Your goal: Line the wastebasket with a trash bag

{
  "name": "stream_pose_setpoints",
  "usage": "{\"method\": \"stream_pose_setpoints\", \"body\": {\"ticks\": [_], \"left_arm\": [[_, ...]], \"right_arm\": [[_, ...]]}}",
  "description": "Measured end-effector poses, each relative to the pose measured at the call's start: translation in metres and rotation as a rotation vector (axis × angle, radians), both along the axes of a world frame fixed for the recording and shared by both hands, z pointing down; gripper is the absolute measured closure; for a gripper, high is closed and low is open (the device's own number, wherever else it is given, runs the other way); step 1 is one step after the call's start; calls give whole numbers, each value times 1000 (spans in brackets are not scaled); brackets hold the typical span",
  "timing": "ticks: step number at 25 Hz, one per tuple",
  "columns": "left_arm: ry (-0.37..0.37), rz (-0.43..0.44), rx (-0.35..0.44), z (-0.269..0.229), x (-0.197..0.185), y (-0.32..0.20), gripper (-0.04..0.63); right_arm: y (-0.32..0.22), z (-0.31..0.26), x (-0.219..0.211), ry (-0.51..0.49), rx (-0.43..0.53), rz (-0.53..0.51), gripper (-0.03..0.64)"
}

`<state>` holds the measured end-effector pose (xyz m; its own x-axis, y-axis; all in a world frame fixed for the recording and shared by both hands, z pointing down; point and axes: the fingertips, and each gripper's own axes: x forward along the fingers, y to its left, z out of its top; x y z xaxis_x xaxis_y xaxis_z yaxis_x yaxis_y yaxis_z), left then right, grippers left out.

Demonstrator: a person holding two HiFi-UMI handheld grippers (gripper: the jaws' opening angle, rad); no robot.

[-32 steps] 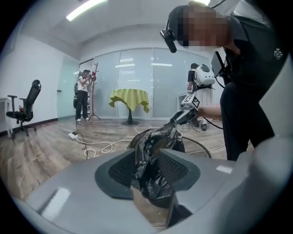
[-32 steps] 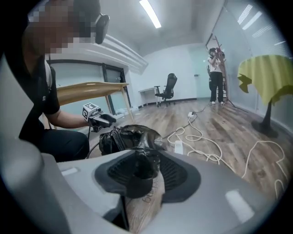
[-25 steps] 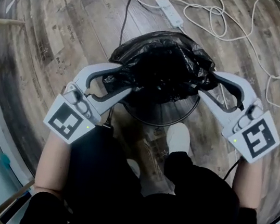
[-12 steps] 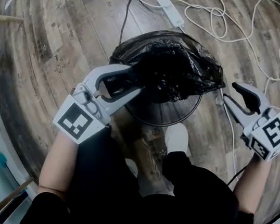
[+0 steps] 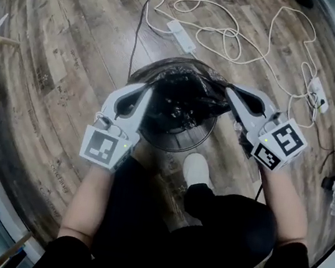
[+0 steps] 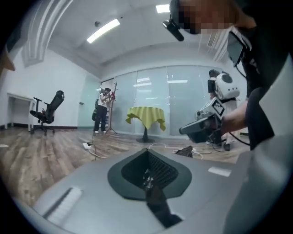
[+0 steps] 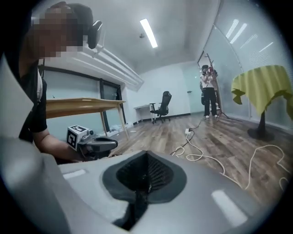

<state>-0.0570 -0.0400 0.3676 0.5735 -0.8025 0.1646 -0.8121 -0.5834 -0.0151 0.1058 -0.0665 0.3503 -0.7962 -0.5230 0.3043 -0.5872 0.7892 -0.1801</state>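
Left hand-held gripper [image 5: 151, 91] and right hand-held gripper [image 5: 230, 94] have just clamped shut on the trash bag [image 5: 182, 98] at the wastebasket's [image 5: 175, 145] 9 and 3 o'clock, likely to spread its mouth.

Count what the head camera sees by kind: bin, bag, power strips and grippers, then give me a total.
Black round wire-mesh wastebasket: 1
Black plastic trash bag: 1
White power strips: 2
Grey two-jaw grippers: 2, left gripper and right gripper, both just closed on the bag
Total: 6
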Motion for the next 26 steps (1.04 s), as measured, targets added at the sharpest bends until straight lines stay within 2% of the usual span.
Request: {"method": "stream_pose_setpoints", "body": {"ticks": [2,4,6,8,19,26], "left_arm": [[-70,-103,-49,13,-9,-9,589],[-41,-173,-102,18,-12,-14,589],[-25,-170,-71,15,-11,-12,589],[-53,-162,-42,19,-13,-10,589],[-107,-172,-75,48,-23,-13,589],[-121,-163,-36,37,-15,-12,589]], "right_arm": [[1,2,-2,21,23,36,615],[-2,9,4,39,32,89,615],[-5,16,11,44,36,134,615],[-5,20,11,55,49,146,615],[4,31,-5,102,64,82,615],[-3,24,10,101,88,113,615]]}}
